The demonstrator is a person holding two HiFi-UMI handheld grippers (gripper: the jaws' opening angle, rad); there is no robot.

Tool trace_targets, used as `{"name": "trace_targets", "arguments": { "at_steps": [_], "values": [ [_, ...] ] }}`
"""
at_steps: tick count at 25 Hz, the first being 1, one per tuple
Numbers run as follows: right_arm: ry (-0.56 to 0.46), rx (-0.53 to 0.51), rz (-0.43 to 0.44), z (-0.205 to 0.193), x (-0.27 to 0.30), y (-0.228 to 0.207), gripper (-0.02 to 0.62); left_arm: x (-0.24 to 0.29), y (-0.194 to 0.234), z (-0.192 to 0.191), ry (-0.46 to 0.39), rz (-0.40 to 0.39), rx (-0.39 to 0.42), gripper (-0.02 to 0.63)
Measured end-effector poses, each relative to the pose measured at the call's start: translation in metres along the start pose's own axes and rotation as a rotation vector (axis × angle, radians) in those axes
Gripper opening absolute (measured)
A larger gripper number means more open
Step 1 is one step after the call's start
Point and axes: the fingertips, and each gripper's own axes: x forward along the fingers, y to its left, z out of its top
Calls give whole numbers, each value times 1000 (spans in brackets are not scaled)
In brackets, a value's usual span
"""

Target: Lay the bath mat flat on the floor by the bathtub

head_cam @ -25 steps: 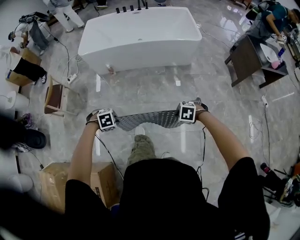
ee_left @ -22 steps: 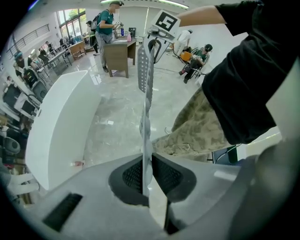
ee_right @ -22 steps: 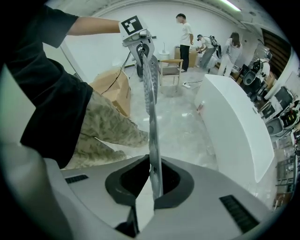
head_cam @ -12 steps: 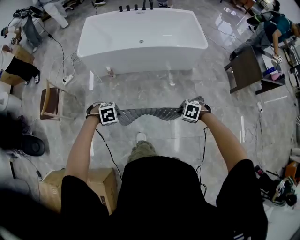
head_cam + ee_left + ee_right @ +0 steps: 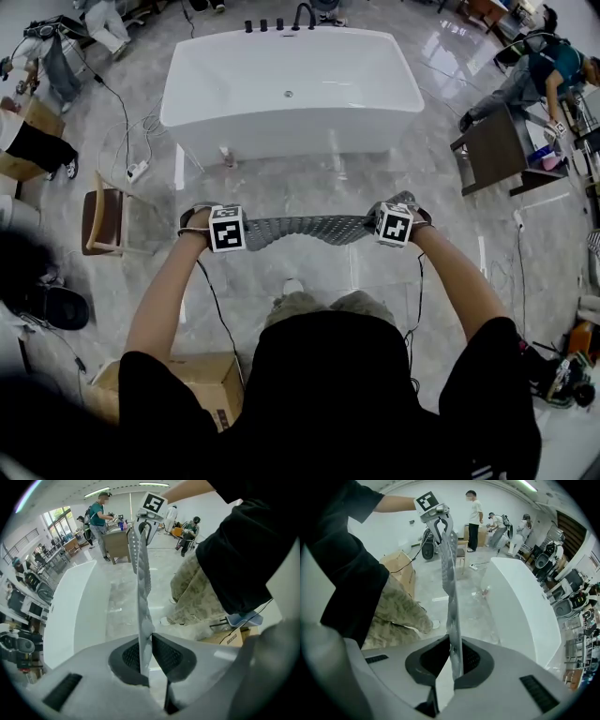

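- We hold the bath mat up in the air, stretched as a narrow grey band between our two hands, with a slight sag in the middle; it isn't on the floor
- The mat hangs over the glossy marble floor between our body and the near long side of the white bathtub, and runs roughly parallel to that side
- The left tongs are pressed together on the mat's left end; in the left gripper view the sheet stands edge-on, pinched between the dark ribbed pads
- The right tongs are likewise clamped on the right end; in the right gripper view the mat rises from between the pads towards the other hand
- Each gripper view shows the opposite tongs at the far end of the mat, with the marker cube on top: the right ones in the left view, the left ones in the right view
- Both tongs point steeply down, our forearms reaching forward on either side
- Below the mat we see our patterned trousers and one pale shoe
- Dark taps line the tub's far rim
- A wooden chair stands left of us, and a cardboard box sits by our left side
- Cables trail across the floor to the left of the tub
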Motion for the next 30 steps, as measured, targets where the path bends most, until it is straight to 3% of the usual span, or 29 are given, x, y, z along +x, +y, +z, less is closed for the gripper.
{"name": "trace_targets", "arguments": {
  "at_steps": [8, 14, 18, 22, 30],
  "values": [
    [3, 78, 17, 7, 15, -28, 26, 3, 21, -11, -11, 40, -24, 31],
    [11, 64, -7, 18, 29, -66, 26, 12, 48, -28, -20, 55, -167, 31],
    [1, 23, -10, 20, 38, -89, 26, 18, 68, -24, -46, 63, -213, 31],
    [-27, -59, 5, 34, 48, -114, 26, 32, 87, -40, 3, 29, -273, 31],
    [-40, -33, 54, 0, 79, -179, 26, 68, 146, -19, 22, -43, -325, 31]
  ]
}}
